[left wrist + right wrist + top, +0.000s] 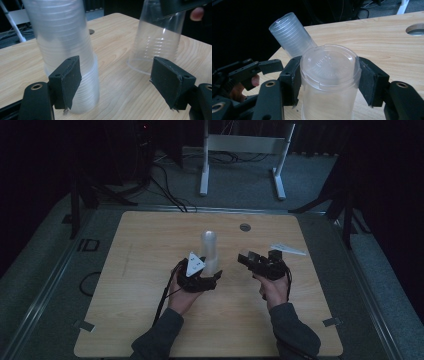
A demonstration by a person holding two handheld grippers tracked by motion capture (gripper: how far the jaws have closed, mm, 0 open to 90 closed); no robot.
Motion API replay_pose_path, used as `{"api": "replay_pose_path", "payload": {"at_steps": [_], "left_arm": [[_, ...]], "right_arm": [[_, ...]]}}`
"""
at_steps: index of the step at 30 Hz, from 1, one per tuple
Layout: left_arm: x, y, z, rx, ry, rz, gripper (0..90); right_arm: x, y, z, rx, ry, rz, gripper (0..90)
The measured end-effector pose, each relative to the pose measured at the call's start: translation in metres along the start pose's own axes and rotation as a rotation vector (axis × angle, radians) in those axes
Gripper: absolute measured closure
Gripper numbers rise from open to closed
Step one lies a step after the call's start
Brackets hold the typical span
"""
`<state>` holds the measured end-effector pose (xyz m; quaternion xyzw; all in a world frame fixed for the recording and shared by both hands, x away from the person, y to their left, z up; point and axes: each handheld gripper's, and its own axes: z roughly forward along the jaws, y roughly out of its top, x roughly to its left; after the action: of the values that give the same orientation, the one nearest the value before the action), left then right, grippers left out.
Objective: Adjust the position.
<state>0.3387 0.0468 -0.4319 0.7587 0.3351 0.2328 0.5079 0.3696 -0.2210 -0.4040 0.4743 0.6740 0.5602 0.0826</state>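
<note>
Both forearms reach in over the bench (150,320). The right gripper (329,82) clamps its fingers on an upturned clear cup (328,75); the left gripper (117,82), fingers wide, flanks the cup stack (67,50) mid-bench.

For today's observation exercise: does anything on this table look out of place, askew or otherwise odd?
Little stands out. The stack of clear cups stands mouth-down on the table, upright in the high view. The right tongs clamp a single clear cup, also upside down. A white folded paper lies alone near the right edge.
</note>
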Motion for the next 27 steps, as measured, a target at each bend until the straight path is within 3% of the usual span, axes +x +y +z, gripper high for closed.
{"api": "replay_pose_path", "payload": {"at_steps": [11,13,27], "left_arm": [[-0.005,0.003,0.002,0.009,-0.017,0.026,24.2],[-0.006,0.004,0.003,0.009,-0.02,0.027,24.2],[-0.015,0.008,0.008,0.006,-0.06,0.046,24.1]], "right_arm": [[-0.001,-0.005,0.0,-0.004,0.011,0.025,40.8],[-0.003,-0.006,0.0,-0.015,0.038,0.059,40.8],[-0.001,-0.008,0.001,-0.014,0.047,0.064,40.8]]}}
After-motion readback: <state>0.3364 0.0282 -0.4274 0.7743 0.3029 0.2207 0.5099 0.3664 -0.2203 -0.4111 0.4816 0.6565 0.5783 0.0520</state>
